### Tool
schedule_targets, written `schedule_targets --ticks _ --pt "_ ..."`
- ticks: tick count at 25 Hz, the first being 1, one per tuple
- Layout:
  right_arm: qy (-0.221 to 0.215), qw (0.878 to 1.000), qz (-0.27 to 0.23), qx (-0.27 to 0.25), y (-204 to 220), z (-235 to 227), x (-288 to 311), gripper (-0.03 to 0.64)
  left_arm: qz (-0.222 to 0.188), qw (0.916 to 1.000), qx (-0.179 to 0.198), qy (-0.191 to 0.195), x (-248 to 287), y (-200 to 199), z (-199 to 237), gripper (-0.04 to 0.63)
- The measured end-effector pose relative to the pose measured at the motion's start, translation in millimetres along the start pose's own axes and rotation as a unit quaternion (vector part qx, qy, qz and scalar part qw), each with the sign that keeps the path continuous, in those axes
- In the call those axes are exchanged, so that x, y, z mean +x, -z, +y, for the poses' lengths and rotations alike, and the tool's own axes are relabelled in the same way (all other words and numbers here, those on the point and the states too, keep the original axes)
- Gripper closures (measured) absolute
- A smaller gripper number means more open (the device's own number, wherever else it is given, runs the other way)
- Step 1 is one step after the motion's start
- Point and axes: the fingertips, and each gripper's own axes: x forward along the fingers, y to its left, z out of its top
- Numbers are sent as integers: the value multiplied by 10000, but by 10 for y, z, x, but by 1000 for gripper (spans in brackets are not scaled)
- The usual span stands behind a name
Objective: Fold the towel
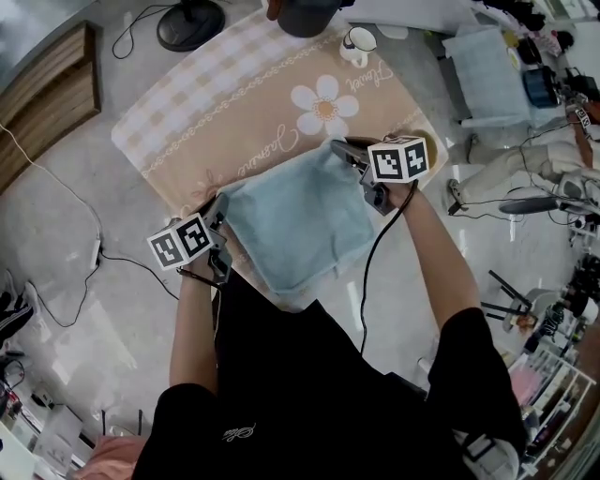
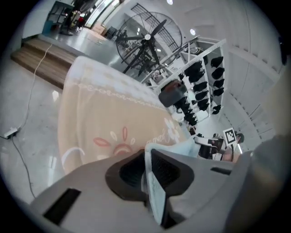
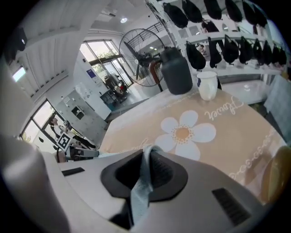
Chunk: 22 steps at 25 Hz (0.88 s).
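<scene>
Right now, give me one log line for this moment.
left tongs: shut on towel, far-left corner | right tongs: shut on towel, far-right corner | towel: spread on floral tablecloth | fold: not yet started

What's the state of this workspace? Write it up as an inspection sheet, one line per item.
Surface: table under a beige tablecloth with a daisy print.
Job's things: light blue towel lying at the near edge of the tablecloth.
Clutter: white mug and dark jug at the far edge.
Grippers: left gripper shut on one towel corner; right gripper shut on another.
Cables: black floor cable at left; gripper cable hanging from the right gripper.
Surroundings: floor fan; rack of dark hanging items; more clutter at right, too small to tell.
</scene>
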Motion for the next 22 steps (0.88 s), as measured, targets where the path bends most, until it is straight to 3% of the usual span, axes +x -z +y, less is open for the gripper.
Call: schedule_targets --ticks 4,9,15,19,22 --pt "-30 9979 -645 -88 -355 4 -100 589 -676 9962 545 22 -179 -507 -124 552" --pt "-36 9963 -829 -233 -494 15 -103 589 -749 9899 1201 -21 -223 -786 -268 552" --pt "166 9915 -713 -1075 -402 44 -204 589 -858 9819 1688 -50 -307 -687 -442 552" --pt "407 9771 -705 -1964 -281 98 -364 589 -860 9770 1949 -60 -392 -486 -567 552" --pt "304 9744 -900 -2036 -192 172 -482 589 -851 9717 2195 -206 -471 -346 -635 551"
